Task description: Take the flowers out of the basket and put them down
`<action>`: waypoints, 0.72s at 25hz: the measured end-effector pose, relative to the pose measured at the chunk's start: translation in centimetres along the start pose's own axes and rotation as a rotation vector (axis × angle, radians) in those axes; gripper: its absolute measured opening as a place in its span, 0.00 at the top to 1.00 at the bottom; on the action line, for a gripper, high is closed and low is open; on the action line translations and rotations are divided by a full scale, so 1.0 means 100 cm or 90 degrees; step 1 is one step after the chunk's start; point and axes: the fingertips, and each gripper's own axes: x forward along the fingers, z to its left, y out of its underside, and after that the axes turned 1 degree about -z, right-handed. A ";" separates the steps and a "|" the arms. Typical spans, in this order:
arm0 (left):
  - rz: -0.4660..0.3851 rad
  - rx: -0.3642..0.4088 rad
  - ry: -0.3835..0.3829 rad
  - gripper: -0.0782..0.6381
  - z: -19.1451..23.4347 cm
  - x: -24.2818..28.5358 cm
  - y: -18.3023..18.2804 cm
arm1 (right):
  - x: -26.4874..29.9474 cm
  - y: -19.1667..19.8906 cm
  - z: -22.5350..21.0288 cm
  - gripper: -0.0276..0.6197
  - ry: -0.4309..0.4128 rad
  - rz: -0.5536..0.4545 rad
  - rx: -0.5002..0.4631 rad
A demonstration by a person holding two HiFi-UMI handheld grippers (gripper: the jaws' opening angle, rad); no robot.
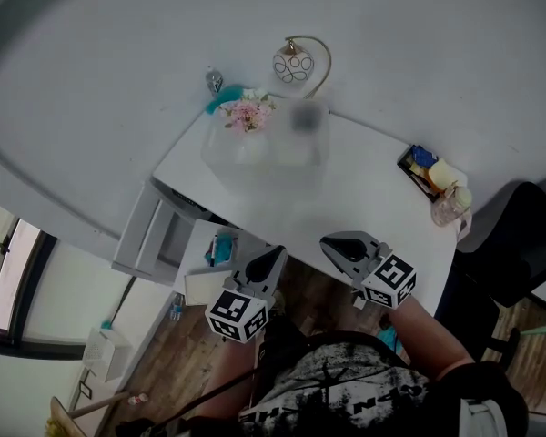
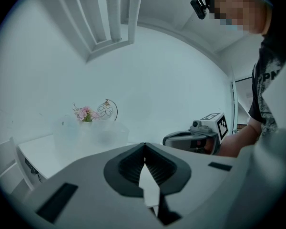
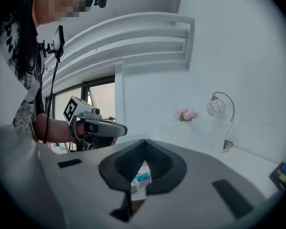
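White table (image 1: 373, 189) holds flowers (image 1: 246, 114) at far edge; left claw (image 1: 278, 251) and right claw (image 1: 329, 241), both closed, off near edge.

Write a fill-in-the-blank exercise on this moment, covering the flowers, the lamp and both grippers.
The small bunch of flowers at the far end of the white desk is ___ in colour.
The jaws of the left gripper and the right gripper are both ___, with nothing between them.
The wire globe lamp hangs from a curved ___-coloured arm.
Missing words: pink; shut; gold.
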 end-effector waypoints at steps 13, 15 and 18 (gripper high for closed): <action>-0.010 0.006 0.030 0.87 0.113 0.051 -0.037 | 0.091 -0.032 -0.073 0.93 0.052 0.005 -0.009; -0.009 0.008 0.037 0.87 0.134 0.057 -0.044 | 0.110 -0.036 -0.083 0.93 0.063 0.006 -0.005; -0.005 0.009 0.051 0.87 0.163 0.066 -0.052 | 0.134 -0.042 -0.095 0.93 0.074 0.001 0.005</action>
